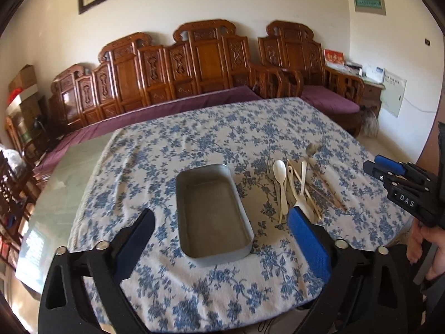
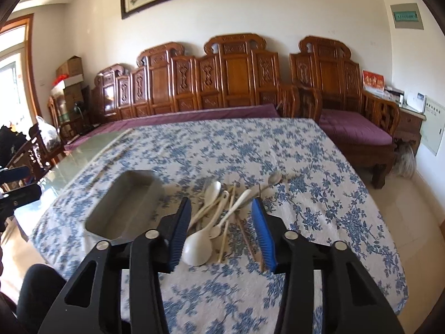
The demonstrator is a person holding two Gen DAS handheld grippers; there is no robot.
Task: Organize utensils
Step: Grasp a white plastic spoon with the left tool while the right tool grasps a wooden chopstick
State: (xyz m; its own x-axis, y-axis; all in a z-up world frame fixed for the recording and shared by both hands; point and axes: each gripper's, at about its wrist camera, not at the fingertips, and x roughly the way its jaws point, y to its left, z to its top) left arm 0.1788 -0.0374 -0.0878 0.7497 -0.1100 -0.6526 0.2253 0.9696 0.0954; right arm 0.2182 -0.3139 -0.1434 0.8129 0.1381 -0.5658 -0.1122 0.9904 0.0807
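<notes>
Several white plastic spoons (image 2: pixel 207 226) and chopsticks lie heaped beside the empty grey metal tray (image 1: pixel 212 213). Both my grippers hang unclenched, holding nothing: left (image 1: pixel 221 238) over the tray, right (image 2: pixel 222 231) astride the heap. Next: pinch one spoon.

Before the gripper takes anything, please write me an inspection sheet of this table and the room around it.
Surface: table under a blue floral cloth; left part bare and glossy.
Job's things: empty metal tray; to its right a loose pile of utensils: white spoons, chopsticks, a metal spoon, a fork.
Clutter: nothing seen on the cloth.
Grippers: left gripper open, framing the tray; right gripper part open over the pile, pads pressing on nothing.
Cables: nothing seen on the table; a thin wall wire at far right.
Surroundings: carved wooden bench with purple cushions, framed painting, stacked boxes.
</notes>
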